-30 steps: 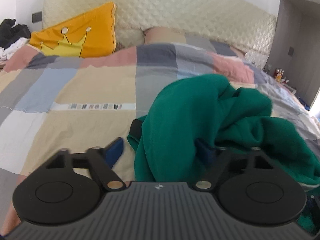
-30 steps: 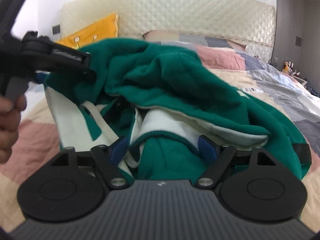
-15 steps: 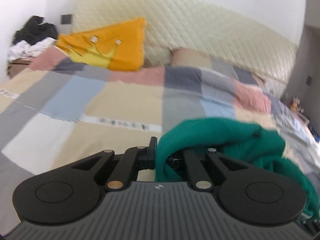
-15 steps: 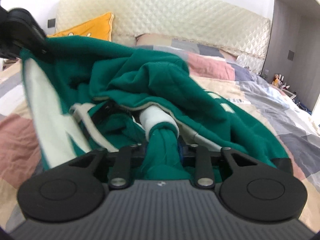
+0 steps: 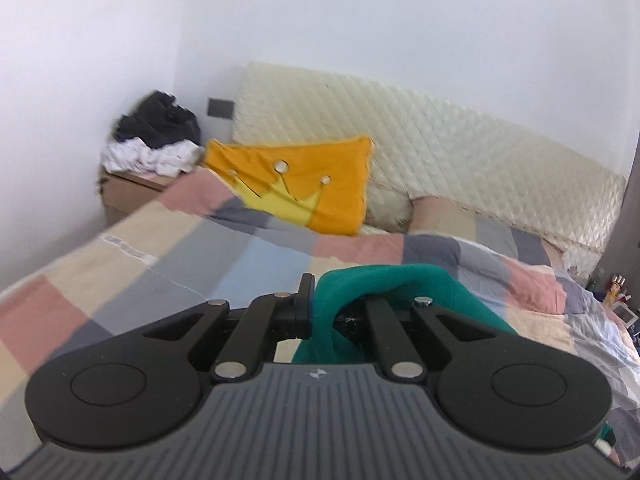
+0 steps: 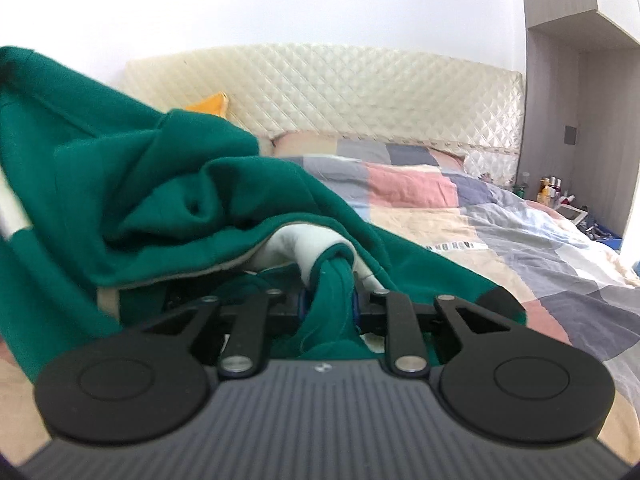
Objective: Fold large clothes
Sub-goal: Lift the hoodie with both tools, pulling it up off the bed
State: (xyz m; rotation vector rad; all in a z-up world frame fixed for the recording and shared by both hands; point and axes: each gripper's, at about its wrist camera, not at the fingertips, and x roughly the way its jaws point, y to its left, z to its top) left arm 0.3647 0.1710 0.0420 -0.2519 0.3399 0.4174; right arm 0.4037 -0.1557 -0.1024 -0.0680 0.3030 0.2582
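A patchwork quilt (image 5: 256,256) covers the bed, with an orange crown cushion (image 5: 304,184) leaning on the cream quilted headboard (image 5: 460,160) at frame centre. Dark and white clothes (image 5: 156,140) heap at upper left; small bottles (image 6: 550,190) stand at far right.

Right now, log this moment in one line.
left gripper: shut on green garment | right gripper: closing on garment | garment: bunched, unfolded, over bed

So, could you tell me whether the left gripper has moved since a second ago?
Yes. The left gripper has risen, lifting the green garment: the headboard, earlier at the top of its view, now sits mid-frame with bare wall above.
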